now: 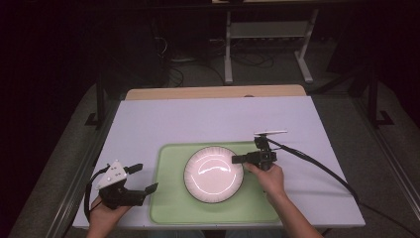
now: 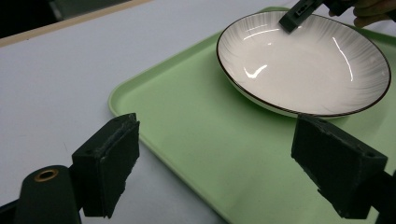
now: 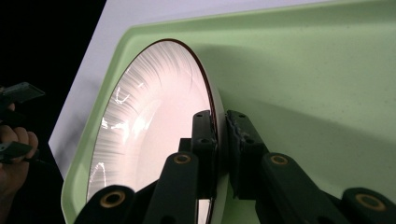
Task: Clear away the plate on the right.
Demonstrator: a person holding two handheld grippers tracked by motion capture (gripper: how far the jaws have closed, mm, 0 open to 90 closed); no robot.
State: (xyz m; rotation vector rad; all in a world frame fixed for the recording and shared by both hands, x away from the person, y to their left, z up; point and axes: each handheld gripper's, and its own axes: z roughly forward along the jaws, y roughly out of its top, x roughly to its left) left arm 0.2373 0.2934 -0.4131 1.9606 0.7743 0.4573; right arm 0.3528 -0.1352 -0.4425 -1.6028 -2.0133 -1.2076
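While the white plate (image 1: 213, 174) sat on the green tray (image 1: 171, 208), a little right of the tray's middle, my right tongs (image 1: 237, 159) were clamped on its right rim, one pad inside the rim and one outside, as the right gripper view (image 3: 217, 154) showed. The plate was shallow and glossy, with fine ribbed lines running to a thin dark edge. Nothing else lay on the tray, and nothing stood between the plate and either hand. The tray rested on the pale tabletop (image 1: 208, 119), near my edge of it. My left tongs (image 1: 143, 178) hung just off the tray's left edge, pads wide apart and empty, pointing across the tray toward the plate.
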